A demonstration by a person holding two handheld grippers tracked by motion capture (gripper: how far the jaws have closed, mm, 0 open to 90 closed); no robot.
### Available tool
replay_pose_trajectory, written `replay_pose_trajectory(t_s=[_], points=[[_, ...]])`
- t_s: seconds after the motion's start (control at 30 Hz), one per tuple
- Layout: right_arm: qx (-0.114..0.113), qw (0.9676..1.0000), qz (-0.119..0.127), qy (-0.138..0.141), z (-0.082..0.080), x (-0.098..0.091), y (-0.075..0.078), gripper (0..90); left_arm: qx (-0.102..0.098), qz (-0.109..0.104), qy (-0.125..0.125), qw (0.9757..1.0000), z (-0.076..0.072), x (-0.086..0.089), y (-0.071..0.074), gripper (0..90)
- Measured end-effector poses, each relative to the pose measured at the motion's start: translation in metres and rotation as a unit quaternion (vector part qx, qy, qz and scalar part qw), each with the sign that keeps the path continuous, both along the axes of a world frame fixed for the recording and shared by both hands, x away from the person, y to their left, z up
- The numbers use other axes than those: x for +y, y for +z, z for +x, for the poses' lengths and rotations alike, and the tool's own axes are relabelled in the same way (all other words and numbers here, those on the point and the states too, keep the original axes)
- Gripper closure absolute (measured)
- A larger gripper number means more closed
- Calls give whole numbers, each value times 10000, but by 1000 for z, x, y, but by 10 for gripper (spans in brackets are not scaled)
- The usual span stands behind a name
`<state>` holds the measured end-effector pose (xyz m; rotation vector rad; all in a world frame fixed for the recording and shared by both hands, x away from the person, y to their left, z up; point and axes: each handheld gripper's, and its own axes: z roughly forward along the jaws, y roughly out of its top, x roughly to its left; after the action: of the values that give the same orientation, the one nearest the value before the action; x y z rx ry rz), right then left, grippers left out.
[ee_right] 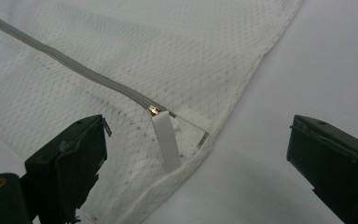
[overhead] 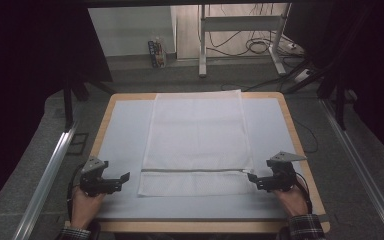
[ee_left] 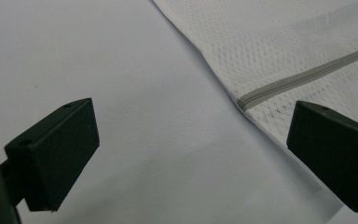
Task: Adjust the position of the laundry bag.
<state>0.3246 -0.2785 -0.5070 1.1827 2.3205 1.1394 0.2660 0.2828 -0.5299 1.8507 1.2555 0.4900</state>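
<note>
A white mesh laundry bag (overhead: 197, 140) lies flat on the table's pale blue mat, with a grey zipper (overhead: 195, 170) running across near its front end. In the right gripper view the zipper (ee_right: 74, 70) ends at a white pull tab (ee_right: 167, 140) close to the bag's corner. My right gripper (overhead: 252, 178) stands open just right of that corner, its jaws wide, the tab ahead of and between them (ee_right: 198, 154), untouched. My left gripper (overhead: 125, 177) is open too, a short way left of the bag's front left corner (ee_left: 261, 121), with only bare mat between its jaws.
The mat (overhead: 125, 130) covers a wooden tabletop whose edge (overhead: 300, 145) shows around it. Metal rails (overhead: 50, 175) run along both sides. Beyond the table stand a desk frame (overhead: 240, 40) and loose cables (overhead: 260, 47) on the floor.
</note>
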Motion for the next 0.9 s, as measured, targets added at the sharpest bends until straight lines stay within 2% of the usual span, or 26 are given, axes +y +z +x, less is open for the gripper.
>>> replay_pose_trajectory(t_s=[0.33, 0.53, 0.77, 0.9], points=[[1, 9999, -130, 46, 3, 3, -1, 65, -6, 82, 13, 10000, -1, 0, 0, 42], [-2, 9999, -104, 21, 4, 3, -1, 65, 63, -9, 15, 10000, 0, -1, 0, 42], [-43, 9999, -12, -116, 4, 4, -1, 64, 120, -19, 53, 9999, 4, -5, 1, 43], [-47, 9998, -52, -161, 6, 5, -1, 51, 170, 18, 66, 9998, 8, -10, 2, 37]])
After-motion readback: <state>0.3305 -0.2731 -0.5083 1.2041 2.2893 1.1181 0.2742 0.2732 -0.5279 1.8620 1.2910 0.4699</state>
